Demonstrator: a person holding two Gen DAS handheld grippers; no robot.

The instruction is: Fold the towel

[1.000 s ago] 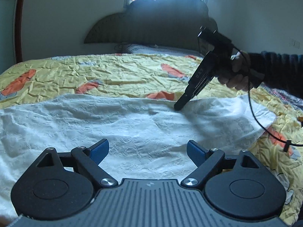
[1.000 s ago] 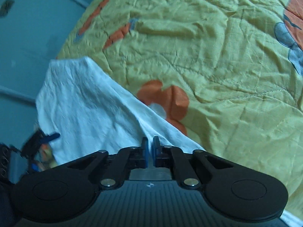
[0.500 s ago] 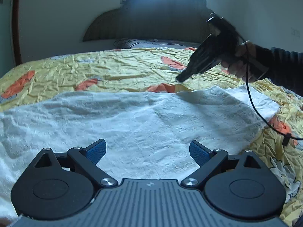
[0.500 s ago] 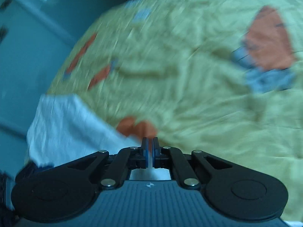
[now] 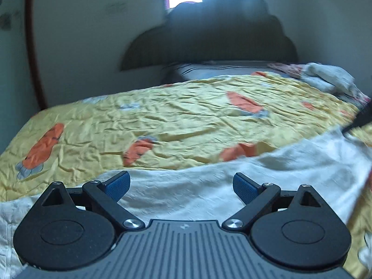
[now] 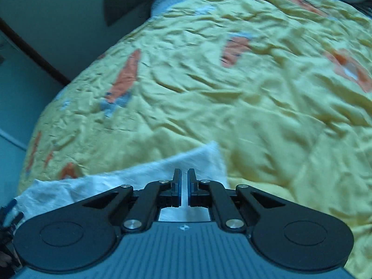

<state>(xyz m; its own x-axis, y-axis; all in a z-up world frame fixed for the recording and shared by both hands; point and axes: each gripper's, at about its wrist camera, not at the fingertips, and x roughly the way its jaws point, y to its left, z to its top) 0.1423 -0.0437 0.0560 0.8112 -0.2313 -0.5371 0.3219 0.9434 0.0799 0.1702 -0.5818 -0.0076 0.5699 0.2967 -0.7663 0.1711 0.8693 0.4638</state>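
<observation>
A white towel (image 5: 186, 193) lies spread across the yellow bedspread (image 5: 162, 121). My left gripper (image 5: 181, 184) hovers just over its near part, open, its blue pads wide apart with nothing between them. In the right wrist view my right gripper (image 6: 183, 179) is shut on the towel (image 6: 144, 181) close to its far corner, which sticks out beyond the fingertips. The cloth runs from there down to the left. In the left wrist view only a dark tip of the right gripper (image 5: 359, 121) shows at the right edge, where the towel rises toward it.
A dark headboard (image 5: 209, 39) and a grey pillow (image 5: 220, 69) stand at the far end of the bed. Crumpled light cloth (image 5: 325, 79) lies at the far right. A wall and a dark door frame (image 5: 34, 46) are on the left.
The right gripper, still shut on the towel, has swung right along its far edge to the corner, nearly leaving the left wrist view. The left gripper has moved forward, staying open.
</observation>
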